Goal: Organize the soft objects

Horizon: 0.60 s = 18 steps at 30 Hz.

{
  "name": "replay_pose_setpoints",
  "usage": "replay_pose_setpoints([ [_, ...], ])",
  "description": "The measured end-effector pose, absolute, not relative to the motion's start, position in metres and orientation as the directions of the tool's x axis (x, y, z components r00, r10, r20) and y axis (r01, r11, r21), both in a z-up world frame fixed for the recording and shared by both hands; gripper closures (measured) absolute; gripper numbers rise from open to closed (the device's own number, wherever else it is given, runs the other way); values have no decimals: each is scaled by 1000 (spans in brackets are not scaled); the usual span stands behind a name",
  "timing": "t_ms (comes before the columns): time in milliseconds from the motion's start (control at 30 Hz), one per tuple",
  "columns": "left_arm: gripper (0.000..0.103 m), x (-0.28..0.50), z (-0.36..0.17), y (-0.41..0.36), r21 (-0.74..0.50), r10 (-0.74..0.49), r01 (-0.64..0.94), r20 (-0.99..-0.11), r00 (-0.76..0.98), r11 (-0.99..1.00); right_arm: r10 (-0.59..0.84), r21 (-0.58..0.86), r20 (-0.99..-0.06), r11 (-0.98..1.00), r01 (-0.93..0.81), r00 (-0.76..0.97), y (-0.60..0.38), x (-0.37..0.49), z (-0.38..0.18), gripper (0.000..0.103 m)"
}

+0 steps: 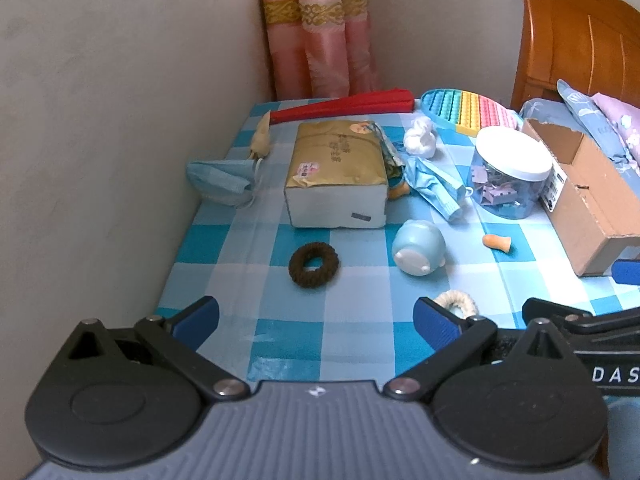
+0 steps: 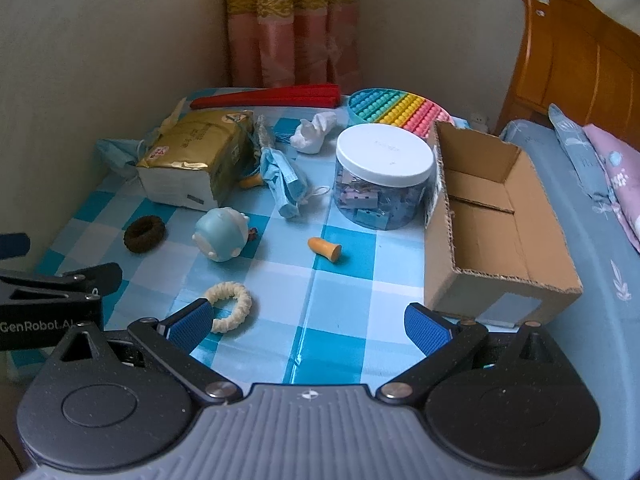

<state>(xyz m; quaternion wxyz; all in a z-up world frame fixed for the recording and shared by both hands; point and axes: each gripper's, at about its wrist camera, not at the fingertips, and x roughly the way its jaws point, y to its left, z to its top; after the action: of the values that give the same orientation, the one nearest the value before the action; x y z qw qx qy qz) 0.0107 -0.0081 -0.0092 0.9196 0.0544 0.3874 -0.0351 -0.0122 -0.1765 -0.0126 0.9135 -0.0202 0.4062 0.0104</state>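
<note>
Left gripper (image 1: pixel 316 320) spread wide, empty, at table's (image 1: pixel 360 344) near edge; brown hair tie (image 1: pixel 314 265) just ahead. Right gripper (image 2: pixel 308 324) likewise spread, empty; cream hair tie (image 2: pixel 229 306) touching its left finger. Empty box (image 2: pixel 496 220) along right edge. Risk: closing now pinches tablecloth, dragging nearby clutter.

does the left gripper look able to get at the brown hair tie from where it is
Probably yes: the left gripper has its jaws wide open, and the brown hair tie lies ahead on bare checked tablecloth, with nothing between them.
</note>
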Motion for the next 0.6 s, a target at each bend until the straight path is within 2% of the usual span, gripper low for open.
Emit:
replay_pose_setpoints([
  [200,1,16,-20,-1,46,-49,112,-698,715,993,43,-51,-734,992,-118,678,-173,-6,-24,0],
  [333,1,21,-26,3,73,-26,104,-686,727,992,75,-72,-733,980,-187,676,-169,0,-42,0],
  [600,1,38,-47,17,57,-13,78,-721,693,995,198,-31,-739,945,-326,644,-151,10,-71,0],
])
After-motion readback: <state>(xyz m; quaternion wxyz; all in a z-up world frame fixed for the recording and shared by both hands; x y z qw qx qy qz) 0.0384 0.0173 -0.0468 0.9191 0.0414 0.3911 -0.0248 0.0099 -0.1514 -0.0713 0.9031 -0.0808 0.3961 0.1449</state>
